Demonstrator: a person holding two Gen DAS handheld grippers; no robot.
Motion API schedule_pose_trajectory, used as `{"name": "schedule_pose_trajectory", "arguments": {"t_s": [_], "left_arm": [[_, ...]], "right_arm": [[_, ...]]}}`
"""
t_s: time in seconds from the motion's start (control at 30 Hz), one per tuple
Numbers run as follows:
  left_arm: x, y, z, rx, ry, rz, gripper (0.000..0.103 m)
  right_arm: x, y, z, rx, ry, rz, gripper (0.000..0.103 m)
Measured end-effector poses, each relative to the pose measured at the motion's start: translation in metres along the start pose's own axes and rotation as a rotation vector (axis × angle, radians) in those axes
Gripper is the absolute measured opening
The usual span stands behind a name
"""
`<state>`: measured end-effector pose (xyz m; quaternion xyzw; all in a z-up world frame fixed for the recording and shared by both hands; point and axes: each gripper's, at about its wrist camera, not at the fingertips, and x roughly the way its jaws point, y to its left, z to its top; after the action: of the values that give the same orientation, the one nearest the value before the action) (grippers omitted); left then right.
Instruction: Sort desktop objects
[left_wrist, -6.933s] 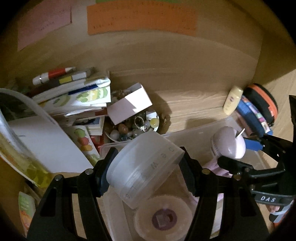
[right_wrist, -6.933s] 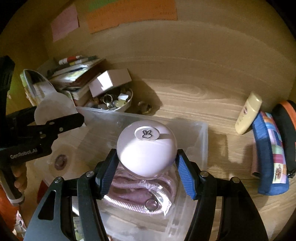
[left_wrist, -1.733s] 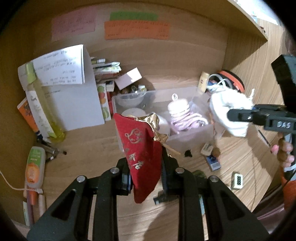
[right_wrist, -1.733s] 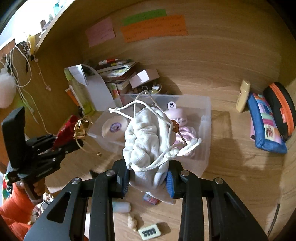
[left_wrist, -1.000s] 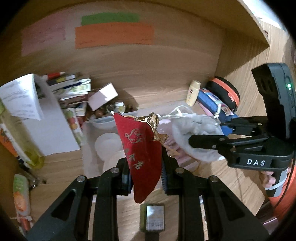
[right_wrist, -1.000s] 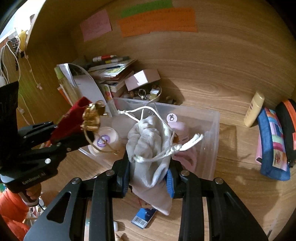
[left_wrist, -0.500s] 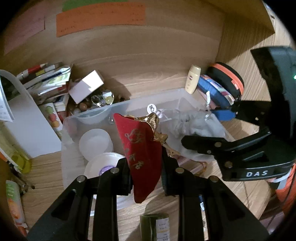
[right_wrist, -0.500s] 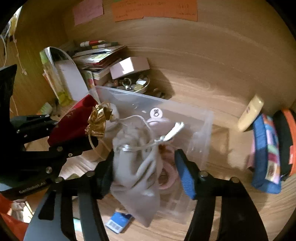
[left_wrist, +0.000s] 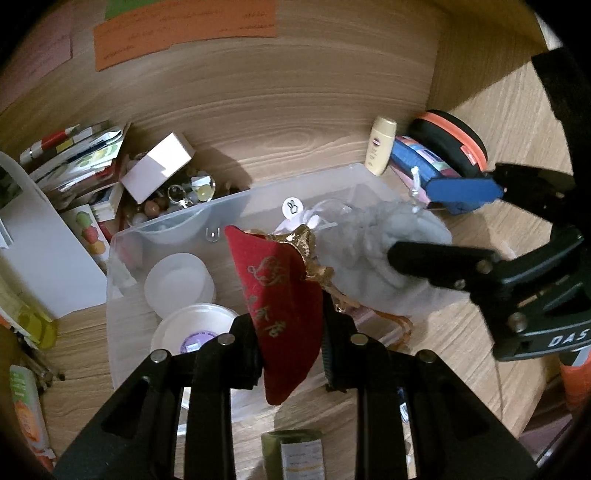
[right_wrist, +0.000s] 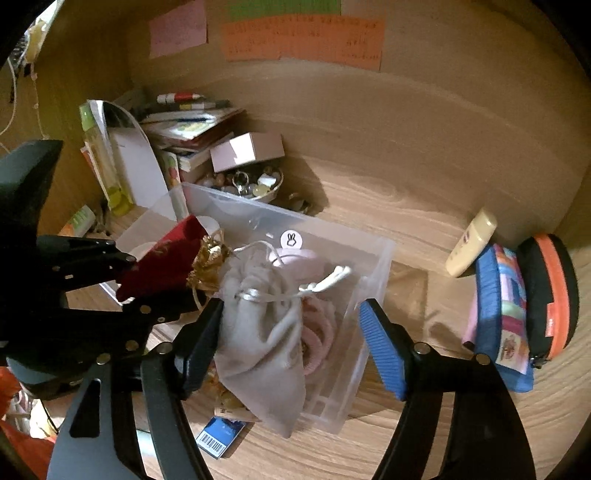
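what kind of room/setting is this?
Looks like a home desk nook with wooden walls. Cues: sticky notes on the back panel, a stack of books and pens, pencil cases at the side, and a clear plastic bin taking in small items.

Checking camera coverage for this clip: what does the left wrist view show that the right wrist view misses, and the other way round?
Only the left wrist view: two white round tubs in the clear box, and a green-labelled container at the bottom edge. Only the right wrist view: a blue barcoded packet on the desk in front of the box. Both: clear box, red pouch in the left tongs, grey drawstring bag between the opening right tongs, cream bottle.
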<state>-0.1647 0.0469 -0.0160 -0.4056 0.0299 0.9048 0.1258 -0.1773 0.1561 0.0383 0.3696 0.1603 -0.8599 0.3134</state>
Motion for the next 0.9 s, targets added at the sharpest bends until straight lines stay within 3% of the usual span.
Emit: {"name": "schedule_pose_trajectory", "arguments": {"t_s": [0.1, 0.33, 0.57, 0.9], "left_arm": [[-0.002, -0.001, -0.001, 0.002, -0.003, 0.0, 0.025], [-0.015, -0.002, -0.004, 0.014, -0.029, 0.017, 0.047], [-0.016, -0.003, -0.008, 0.016, -0.025, 0.015, 0.047], [-0.015, 0.009, -0.009, -0.015, -0.025, 0.028, 0.047]], "right_arm": [[-0.008, 0.003, 0.001, -0.01, -0.016, -0.007, 0.071], [-0.017, 0.004, -0.007, -0.008, -0.02, 0.001, 0.072], [-0.007, -0.001, -0.027, -0.045, 0.025, -0.065, 0.072], [0.009, -0.007, -0.006, -0.093, -0.018, -0.156, 0.072]]}}
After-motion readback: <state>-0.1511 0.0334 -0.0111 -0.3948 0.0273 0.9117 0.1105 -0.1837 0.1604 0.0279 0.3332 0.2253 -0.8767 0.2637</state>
